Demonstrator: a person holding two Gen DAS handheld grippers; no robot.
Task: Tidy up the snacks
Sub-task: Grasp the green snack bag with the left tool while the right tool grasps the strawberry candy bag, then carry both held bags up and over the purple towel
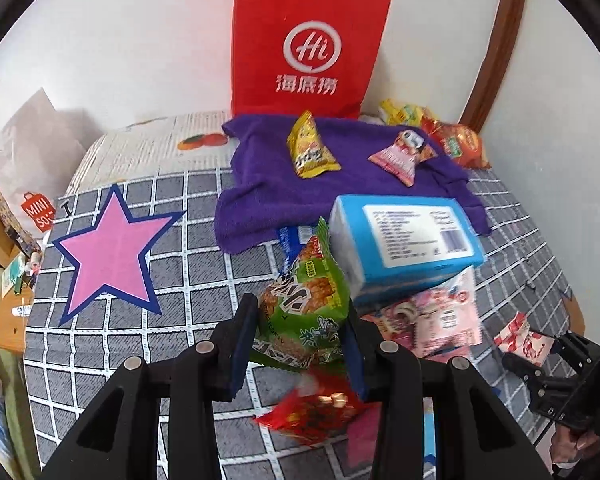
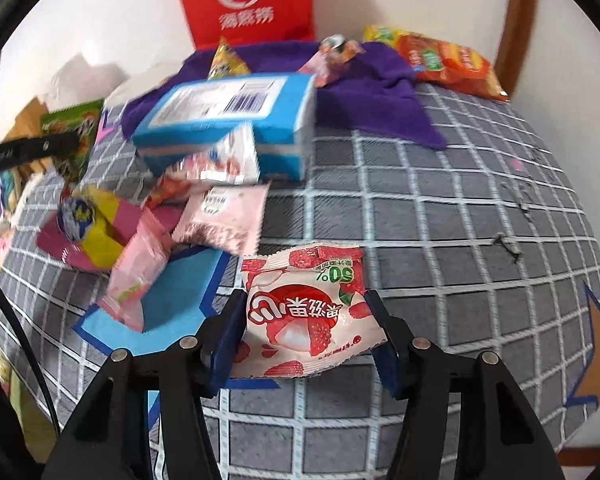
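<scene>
My left gripper [image 1: 300,320] is shut on a green snack packet [image 1: 312,276], held up above the grey checked cloth [image 1: 188,216]. A red packet [image 1: 312,416] lies beneath it, blurred. My right gripper [image 2: 306,300] is shut on a white and red strawberry candy packet [image 2: 300,276] low over the cloth, its pads against the packet's two sides. The same packet [image 1: 520,338] shows at the right edge of the left wrist view. Several pink packets [image 2: 220,216] lie in a heap under a blue tissue box [image 2: 228,108].
A purple towel [image 1: 340,184] at the back holds a yellow packet [image 1: 310,148] and a pink one [image 1: 400,156]. Behind it a red paper bag [image 1: 304,44] stands against the wall. Orange packets [image 1: 458,144] lie back right. A pink star [image 1: 108,252] and a blue shape [image 2: 172,304] mark the cloth.
</scene>
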